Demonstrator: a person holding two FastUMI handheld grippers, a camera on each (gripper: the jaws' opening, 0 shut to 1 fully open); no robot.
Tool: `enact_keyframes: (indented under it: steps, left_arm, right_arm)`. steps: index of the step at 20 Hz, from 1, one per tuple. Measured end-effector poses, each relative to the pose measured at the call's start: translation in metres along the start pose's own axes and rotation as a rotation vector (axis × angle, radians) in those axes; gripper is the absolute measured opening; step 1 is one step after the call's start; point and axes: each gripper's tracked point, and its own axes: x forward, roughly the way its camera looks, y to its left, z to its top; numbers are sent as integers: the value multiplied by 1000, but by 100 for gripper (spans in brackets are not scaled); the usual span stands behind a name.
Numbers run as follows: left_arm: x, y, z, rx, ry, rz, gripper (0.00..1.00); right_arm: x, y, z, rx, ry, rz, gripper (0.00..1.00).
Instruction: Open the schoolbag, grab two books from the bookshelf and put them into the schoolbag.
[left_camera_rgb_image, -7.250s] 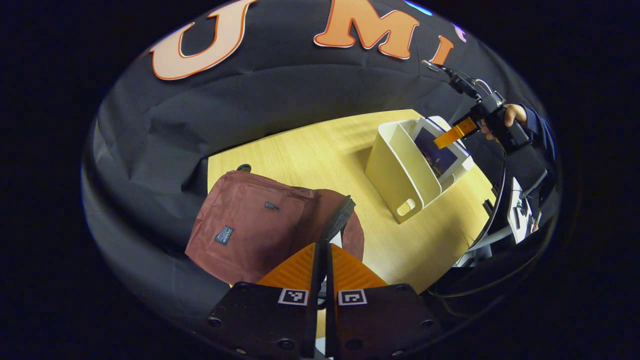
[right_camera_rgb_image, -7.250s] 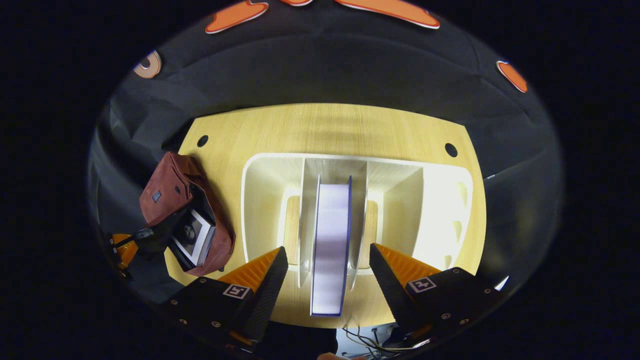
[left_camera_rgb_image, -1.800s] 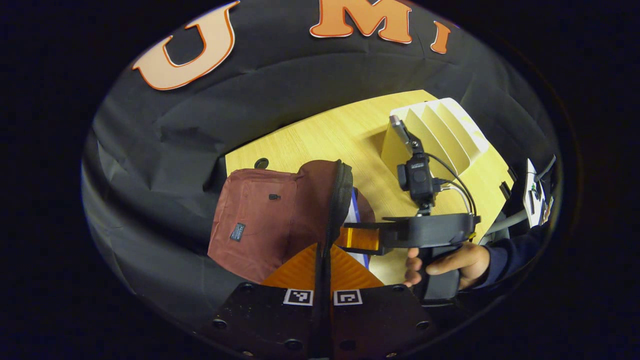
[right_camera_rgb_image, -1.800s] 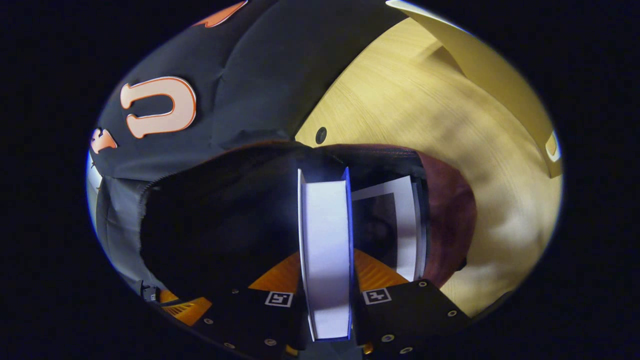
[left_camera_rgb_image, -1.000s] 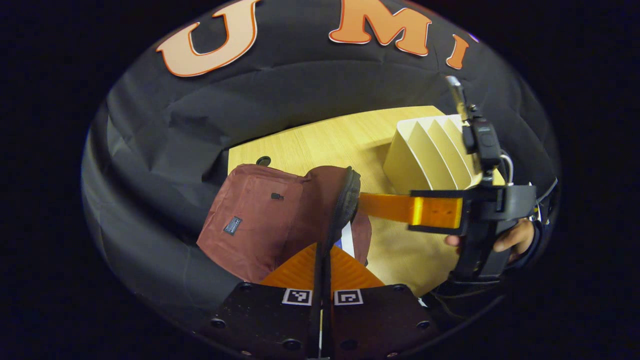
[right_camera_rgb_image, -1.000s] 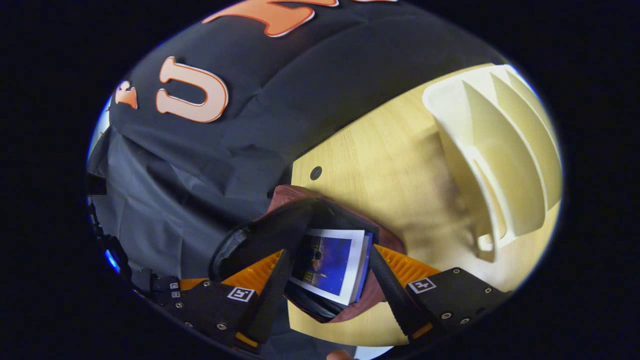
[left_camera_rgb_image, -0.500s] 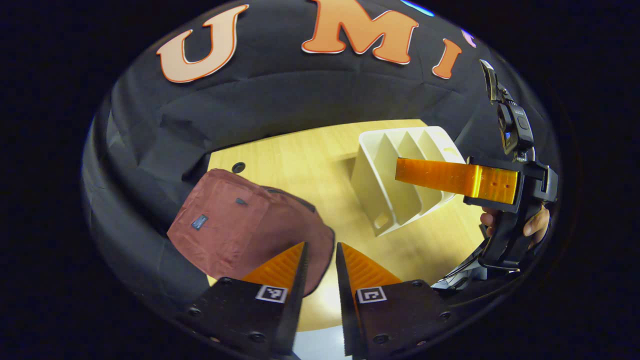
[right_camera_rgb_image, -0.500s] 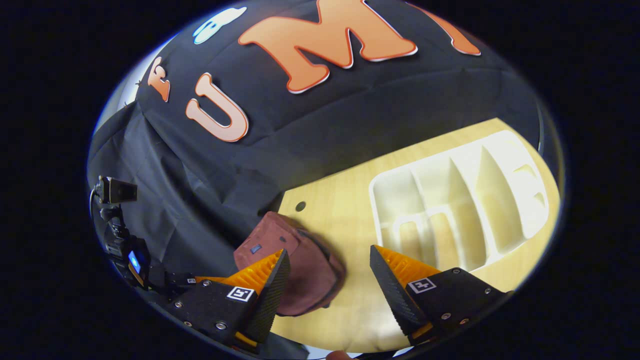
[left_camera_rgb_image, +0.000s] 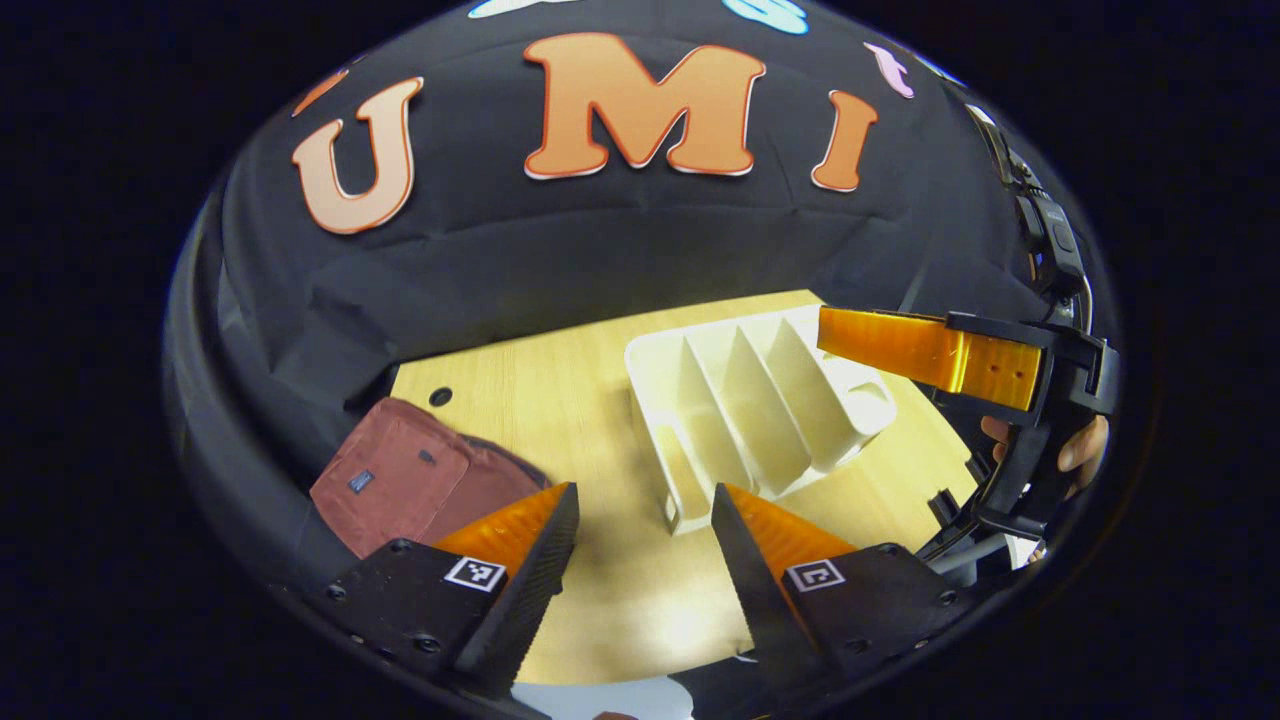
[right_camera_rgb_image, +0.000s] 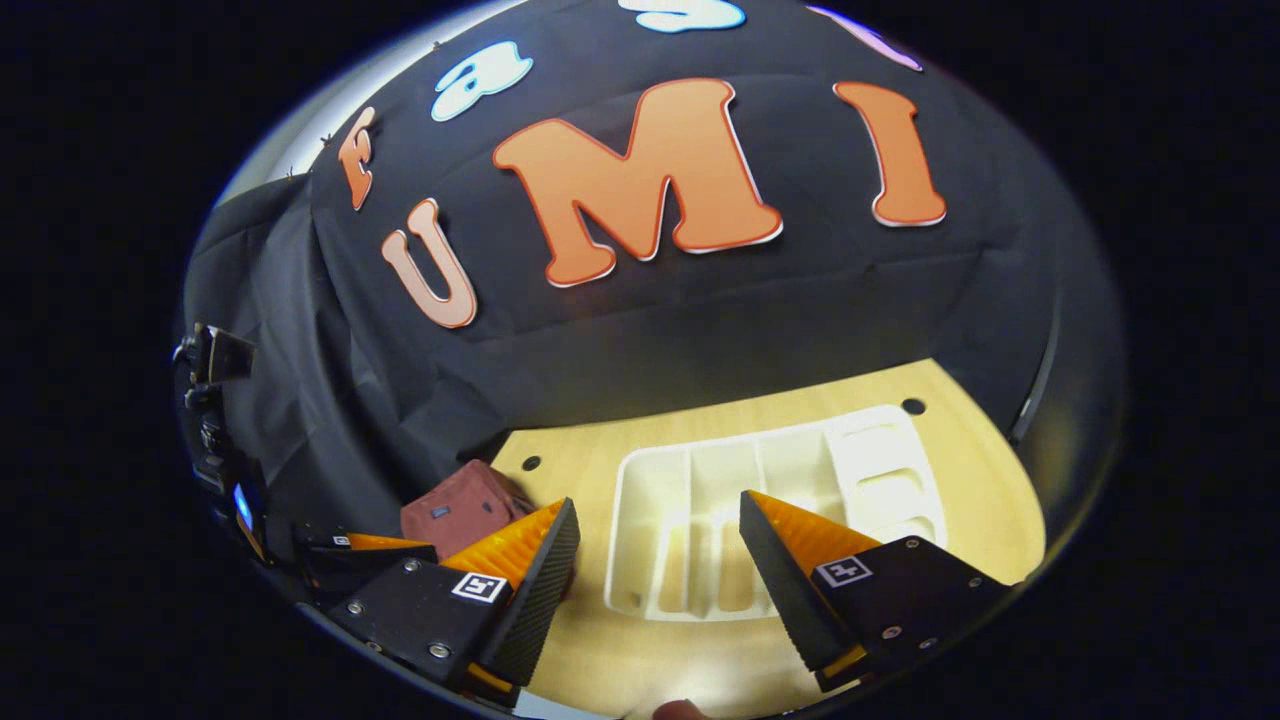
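On the worktop (left_camera_rgb_image: 600, 400) the schoolbag (left_camera_rgb_image: 400, 480) lies left of the bookshelf (left_camera_rgb_image: 760, 400), whose slots look bare; left claw (left_camera_rgb_image: 640, 560) and right claw (right_camera_rgb_image: 655, 565) both gape empty above, the left one nearer the bag

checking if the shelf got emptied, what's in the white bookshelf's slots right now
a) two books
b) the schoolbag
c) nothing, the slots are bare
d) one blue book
c: in the right gripper view the bookshelf shows only bare white dividers, and the left gripper view shows the same, with the schoolbag lying apart on the table.
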Motion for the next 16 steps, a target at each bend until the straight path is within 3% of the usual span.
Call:
enact_keyframes:
  steps: [8, 11, 16]
  left_arm:
    - [-34, -38, 64, 1, -304, 104, 90]
    - [-39, -36, 83, -22, -427, 151, 96]
    - [-49, -31, 102, -31, -589, 225, 96]
  right_arm:
    - [-33, -57, 36, -86, -129, -97, 97]
    - [-46, -58, 49, -114, -189, -110, 96]
    - [-65, -48, 55, -116, -257, -109, 96]
